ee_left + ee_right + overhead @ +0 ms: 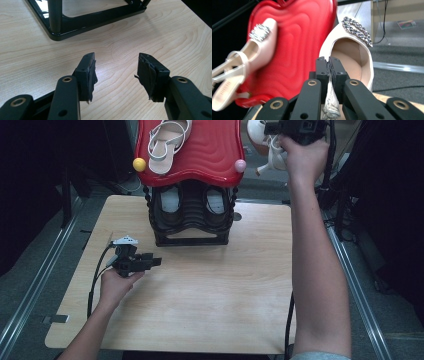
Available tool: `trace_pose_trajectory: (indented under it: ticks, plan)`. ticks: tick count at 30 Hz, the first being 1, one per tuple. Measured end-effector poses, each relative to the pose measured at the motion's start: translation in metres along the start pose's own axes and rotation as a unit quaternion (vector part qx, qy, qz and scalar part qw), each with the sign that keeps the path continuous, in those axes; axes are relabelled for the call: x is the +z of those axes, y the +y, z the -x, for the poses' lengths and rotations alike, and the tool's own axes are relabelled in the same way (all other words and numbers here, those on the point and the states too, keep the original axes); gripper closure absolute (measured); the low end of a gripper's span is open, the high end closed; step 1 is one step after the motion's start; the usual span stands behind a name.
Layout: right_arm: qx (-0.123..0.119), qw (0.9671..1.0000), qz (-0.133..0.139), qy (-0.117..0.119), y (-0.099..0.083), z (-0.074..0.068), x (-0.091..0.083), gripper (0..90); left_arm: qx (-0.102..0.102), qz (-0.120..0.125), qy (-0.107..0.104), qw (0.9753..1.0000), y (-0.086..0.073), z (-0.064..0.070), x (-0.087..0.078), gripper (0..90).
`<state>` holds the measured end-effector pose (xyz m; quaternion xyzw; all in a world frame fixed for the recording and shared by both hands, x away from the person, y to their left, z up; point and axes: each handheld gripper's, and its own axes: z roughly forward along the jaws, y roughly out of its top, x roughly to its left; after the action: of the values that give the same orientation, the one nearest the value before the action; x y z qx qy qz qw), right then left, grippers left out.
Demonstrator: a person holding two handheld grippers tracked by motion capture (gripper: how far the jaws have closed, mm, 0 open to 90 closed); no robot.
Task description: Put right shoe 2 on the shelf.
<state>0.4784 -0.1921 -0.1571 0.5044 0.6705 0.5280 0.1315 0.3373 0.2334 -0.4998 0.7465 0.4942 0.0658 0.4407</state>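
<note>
A red wavy shelf [212, 152] tops a black shoe rack [192, 237] at the table's far edge. One beige strappy shoe [167, 142] with a jewelled toe lies on the shelf's left part, toe away from me. My right gripper [270, 129] is raised past the shelf's right corner, shut on the rim of the matching beige shoe [267, 150], which hangs in the air. In the right gripper view the jaws [329, 63] pinch that shoe [352, 50] at its edge, beside the shelf [297, 45]. My left gripper [157, 261] hovers open and empty over the table.
The wooden table [210, 290] is bare in front of the rack. A dark pair of shoes [192, 205] sits on the rack's lower tier. The rack's black base frame [75, 25] lies just ahead of my left gripper [116, 67]. Yellow [139, 164] and pink [240, 166] knobs mark the shelf's corners.
</note>
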Motion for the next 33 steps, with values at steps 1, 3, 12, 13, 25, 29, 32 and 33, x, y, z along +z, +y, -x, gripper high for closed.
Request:
trace_pose_trajectory:
  ticks: [1,3,12,13,25,29,32,33]
  plan:
    - [-0.002,1.0000,0.004,0.003,0.003,-0.004,-0.001,88.4,0.000,0.001,-0.001,1.0000,0.000,0.000,0.000,49.1]
    - [-0.005,0.9999,0.006,0.006,0.010,-0.012,-0.001,88.4,0.000,0.001,-0.001,1.0000,0.000,0.000,0.000,49.1]
    - [-0.024,0.9995,0.017,0.014,0.032,-0.048,0.012,88.4,-0.002,0.003,-0.006,1.0000,0.001,-0.001,-0.001,49.1]
    - [-0.024,0.9994,0.019,0.018,0.032,-0.051,0.016,88.5,-0.003,0.004,-0.006,1.0000,0.001,-0.001,-0.002,49.1]
    - [-0.026,0.9991,0.021,0.028,0.022,-0.059,0.052,88.4,-0.001,0.002,-0.006,1.0000,0.002,-0.002,-0.001,49.0]
    - [-0.035,0.9989,0.016,0.026,0.014,-0.065,0.059,88.4,-0.002,0.002,-0.006,1.0000,0.002,-0.001,-0.001,49.0]
    - [-0.032,0.9989,0.012,0.031,0.007,-0.067,0.065,88.2,-0.001,0.001,-0.006,1.0000,0.002,0.000,-0.001,49.0]
    - [-0.032,0.9990,0.010,0.031,0.005,-0.068,0.067,88.2,-0.001,0.001,-0.007,1.0000,0.002,0.000,-0.001,49.0]
